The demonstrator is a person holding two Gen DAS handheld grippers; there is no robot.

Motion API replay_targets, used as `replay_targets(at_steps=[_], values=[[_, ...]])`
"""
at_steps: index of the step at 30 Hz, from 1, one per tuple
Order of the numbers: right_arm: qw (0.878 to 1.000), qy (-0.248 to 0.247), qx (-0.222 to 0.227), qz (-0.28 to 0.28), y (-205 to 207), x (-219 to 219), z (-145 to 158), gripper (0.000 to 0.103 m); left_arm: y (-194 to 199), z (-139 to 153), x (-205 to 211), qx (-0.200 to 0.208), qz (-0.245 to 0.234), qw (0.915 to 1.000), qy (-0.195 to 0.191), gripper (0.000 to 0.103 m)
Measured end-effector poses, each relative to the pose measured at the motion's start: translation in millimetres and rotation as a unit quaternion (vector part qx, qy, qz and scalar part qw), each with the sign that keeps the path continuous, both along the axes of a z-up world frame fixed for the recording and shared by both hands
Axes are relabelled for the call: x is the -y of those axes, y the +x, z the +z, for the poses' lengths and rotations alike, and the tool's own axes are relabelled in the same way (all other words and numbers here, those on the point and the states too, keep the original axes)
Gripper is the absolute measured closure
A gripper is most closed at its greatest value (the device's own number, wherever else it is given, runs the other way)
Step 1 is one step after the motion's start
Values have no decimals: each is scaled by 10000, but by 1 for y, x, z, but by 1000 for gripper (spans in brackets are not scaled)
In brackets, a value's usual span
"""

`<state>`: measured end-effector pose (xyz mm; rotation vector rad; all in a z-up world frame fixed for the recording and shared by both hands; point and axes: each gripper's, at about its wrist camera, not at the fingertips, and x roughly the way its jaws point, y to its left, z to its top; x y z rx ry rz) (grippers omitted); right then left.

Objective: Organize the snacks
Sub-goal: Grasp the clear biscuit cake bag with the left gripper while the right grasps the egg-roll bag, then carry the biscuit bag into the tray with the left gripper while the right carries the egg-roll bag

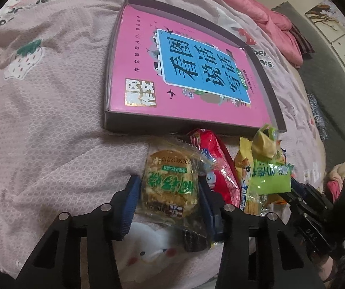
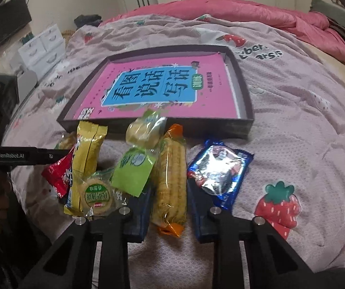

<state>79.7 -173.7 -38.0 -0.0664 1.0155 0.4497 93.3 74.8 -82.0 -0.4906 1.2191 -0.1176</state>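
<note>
Nothing is sorted yet: the shallow dark tray (image 2: 244, 120) on the bedspread (image 1: 52, 120) holds only a pink book (image 2: 162, 91), and every snack lies in a heap just before its near edge. The left gripper (image 1: 170, 192) has narrowed around a clear-wrapped pastry (image 1: 170, 187), its pads at both sides. The right gripper (image 2: 170, 202) is clamped on the corn-cob packet (image 2: 172, 183). A blue foil packet (image 2: 220, 171), yellow packet (image 2: 88, 154) and green sachet (image 2: 133, 171) wait.

My own gripper arms cover the bed's (image 2: 292, 125) near edge, and the red packet (image 2: 59, 175) hides half behind the yellow one (image 2: 85, 159).
</note>
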Motion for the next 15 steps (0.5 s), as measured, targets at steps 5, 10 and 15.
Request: replay_targets(at_steps=[5,10,15], values=[[9996,210,29,-186,1,11,6,75,0,-2,-6,39,37,9997,-244,58],[9986,405,77,-329,1,20,12,76,-5,0,-12,79,113,9992,-371,59],[9979,486,178,-388,0,25,17,76,-10,6,-13,158,153,9992,-334,59]])
